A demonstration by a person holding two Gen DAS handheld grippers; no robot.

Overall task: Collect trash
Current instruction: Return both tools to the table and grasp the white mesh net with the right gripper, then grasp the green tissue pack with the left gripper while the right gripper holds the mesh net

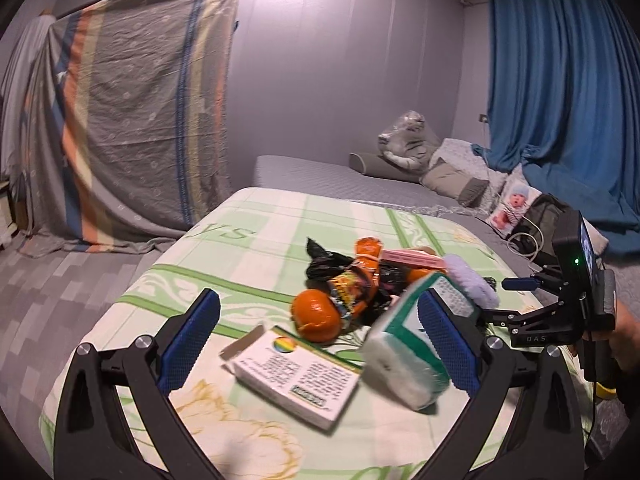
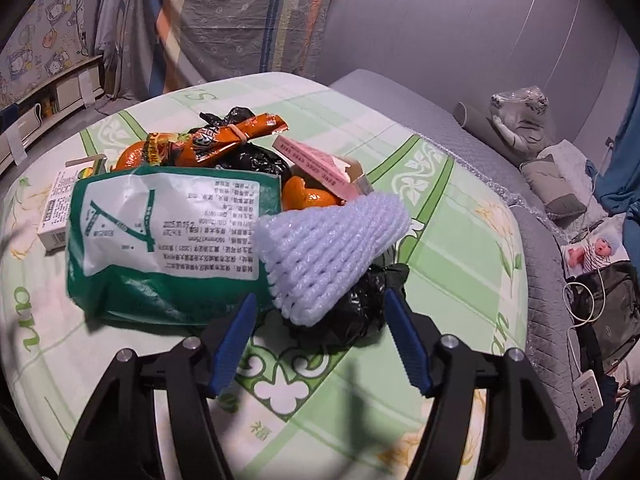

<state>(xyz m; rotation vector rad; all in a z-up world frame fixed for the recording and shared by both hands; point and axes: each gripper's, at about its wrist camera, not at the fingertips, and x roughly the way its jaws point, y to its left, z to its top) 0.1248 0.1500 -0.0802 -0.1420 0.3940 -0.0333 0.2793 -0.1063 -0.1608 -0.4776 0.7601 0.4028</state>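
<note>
A heap of trash lies on the green-and-white bed cover point(image 1: 240, 248). It holds a white printed box point(image 1: 296, 376), a green-and-white tissue pack point(image 1: 408, 356), orange peel point(image 1: 316, 316), an orange snack wrapper point(image 1: 362, 272), a black plastic bag point(image 1: 328, 264), a pink box point(image 1: 412, 260) and a white foam net point(image 1: 472, 280). My left gripper point(image 1: 318, 300) is open wide, with the box between its fingers and the pack against its right one. My right gripper point(image 2: 320, 298) stands open around the low end of the foam net point(image 2: 332, 248) and the black bag point(image 2: 360, 316); the pads show no clear press. The right gripper point(image 1: 498, 298) also shows in the left wrist view.
Behind the cover, a grey mattress point(image 1: 320, 176) carries pillows and a plastic-wrapped plush toy point(image 1: 408, 136). A blue curtain point(image 1: 560, 100) hangs at right, a striped sheet point(image 1: 132, 120) at left. A backpack point(image 2: 612, 312) with cables lies beside the bed. A hand point(image 1: 624, 340) holds the right gripper.
</note>
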